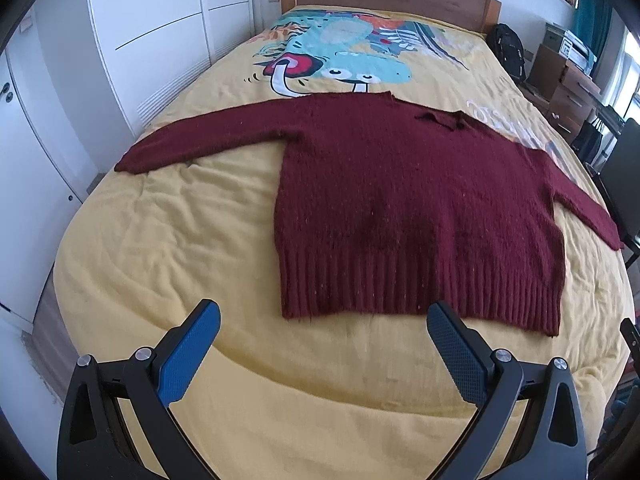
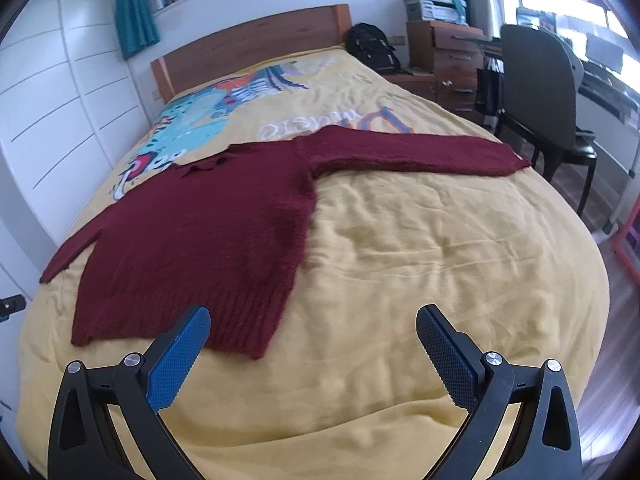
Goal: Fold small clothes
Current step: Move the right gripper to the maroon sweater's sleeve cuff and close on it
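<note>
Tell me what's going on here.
A person holds two grippers over a bed. A dark red sweater lies flat on the yellow cover, sleeves spread, not yet folded. The left gripper and right gripper are both open, near the sweater's hem, gripping nothing.

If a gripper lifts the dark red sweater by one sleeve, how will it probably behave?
The sweater would probably hang limp, since it lies flat following the yellow bedcover. Its thick ribbed knit suggests some weight, so the body may drag. The fuzzy surface probably grips well, not slippery.
</note>
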